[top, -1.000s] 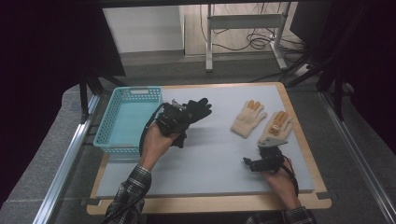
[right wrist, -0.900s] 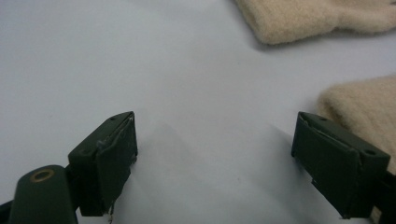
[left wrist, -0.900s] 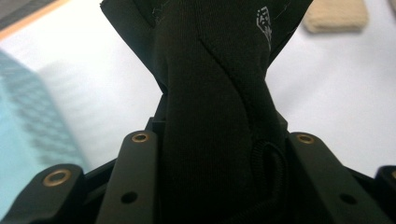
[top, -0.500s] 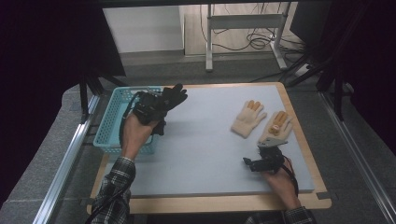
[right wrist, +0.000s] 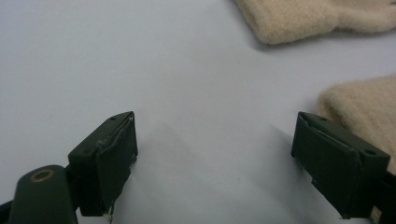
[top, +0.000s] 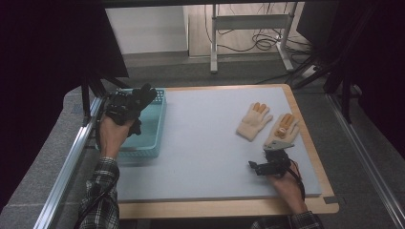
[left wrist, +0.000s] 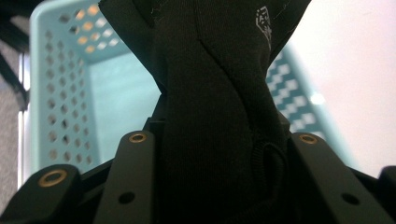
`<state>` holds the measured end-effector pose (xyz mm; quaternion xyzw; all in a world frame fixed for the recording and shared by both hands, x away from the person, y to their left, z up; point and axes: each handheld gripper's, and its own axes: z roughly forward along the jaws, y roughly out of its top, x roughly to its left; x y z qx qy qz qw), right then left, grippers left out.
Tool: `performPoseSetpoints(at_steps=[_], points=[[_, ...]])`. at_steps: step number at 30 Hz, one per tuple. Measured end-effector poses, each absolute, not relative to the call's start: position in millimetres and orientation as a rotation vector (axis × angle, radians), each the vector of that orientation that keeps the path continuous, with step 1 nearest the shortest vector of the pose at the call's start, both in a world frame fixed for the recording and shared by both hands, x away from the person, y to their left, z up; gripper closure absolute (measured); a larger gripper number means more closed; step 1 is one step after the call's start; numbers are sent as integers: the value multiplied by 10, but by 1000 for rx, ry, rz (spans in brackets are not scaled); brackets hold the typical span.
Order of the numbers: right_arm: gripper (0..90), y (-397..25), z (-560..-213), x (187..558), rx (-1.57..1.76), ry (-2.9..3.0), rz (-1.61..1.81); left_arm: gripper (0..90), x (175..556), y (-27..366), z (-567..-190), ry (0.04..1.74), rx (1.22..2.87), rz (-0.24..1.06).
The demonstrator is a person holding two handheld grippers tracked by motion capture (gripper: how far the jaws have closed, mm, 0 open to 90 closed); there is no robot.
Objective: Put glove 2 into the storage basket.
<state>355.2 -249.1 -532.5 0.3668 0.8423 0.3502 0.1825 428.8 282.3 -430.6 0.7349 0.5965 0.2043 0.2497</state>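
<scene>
A black glove [top: 142, 95] [left wrist: 219, 107] hangs from my left gripper [top: 123, 107], which is shut on it and held above the teal basket [top: 154, 125] at the table's left. In the left gripper view the glove fills the gap between the jaws, with the basket [left wrist: 65, 93] below. Two cream gloves with orange fingertips lie on the grey mat at the right: one [top: 253, 120] farther left, one [top: 282, 130] beside it. My right gripper [top: 261, 168] rests on the mat just below them, jaws wide apart and empty [right wrist: 215, 158], the cuffs [right wrist: 317, 16] ahead of it.
The grey mat [top: 205, 143] covers a wooden table [top: 229, 207]. A metal rail [top: 67, 167] runs along the left side. A desk frame and cables [top: 253, 28] stand on the floor behind.
My left gripper has carried the black glove leftward from the middle of the mat to above the basket. The right gripper has stayed put.
</scene>
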Motion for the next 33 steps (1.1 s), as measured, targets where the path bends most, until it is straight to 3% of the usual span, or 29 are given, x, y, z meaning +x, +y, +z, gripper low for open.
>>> performPoseSetpoints(at_steps=[24,29,33], points=[[141,-2492,-5326,3554,1036,2377,992,561,4651,3153,-4981,1878,2112,510],[141,-2492,-5325,3554,1036,2378,989,474,4666,3176,-5039,1875,2197,543],[140,-2492,-5326,3554,1036,2377,992,330,4668,3179,-5029,1860,2218,542]])
